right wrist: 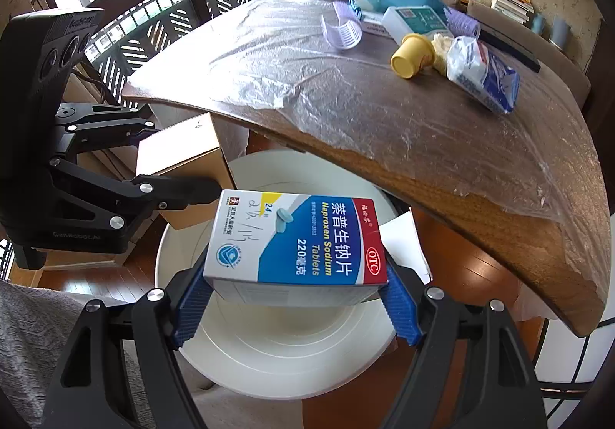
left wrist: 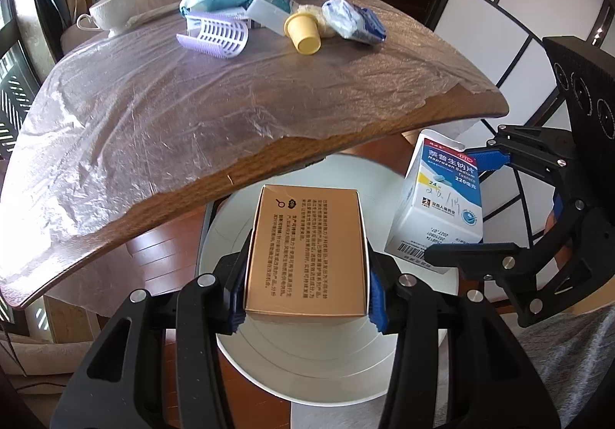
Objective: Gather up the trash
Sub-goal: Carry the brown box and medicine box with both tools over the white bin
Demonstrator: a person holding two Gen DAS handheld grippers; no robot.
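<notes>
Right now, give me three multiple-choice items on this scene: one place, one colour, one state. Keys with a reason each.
1. Where is the white bin?
A. on the table
B. on the floor below both held boxes
C. on the sofa

2. What colour is the cup lying on the table?
A. yellow
B. red
C. black

3. What is the left gripper doing?
A. open and empty
B. shut on the tan box
C. shut on the cup

Key:
1 B, its rim shows beneath the tan box and the pill box in both views.
2 A, it is plain yellow, lying on its side.
3 B, the blue fingers press the box's sides.
</notes>
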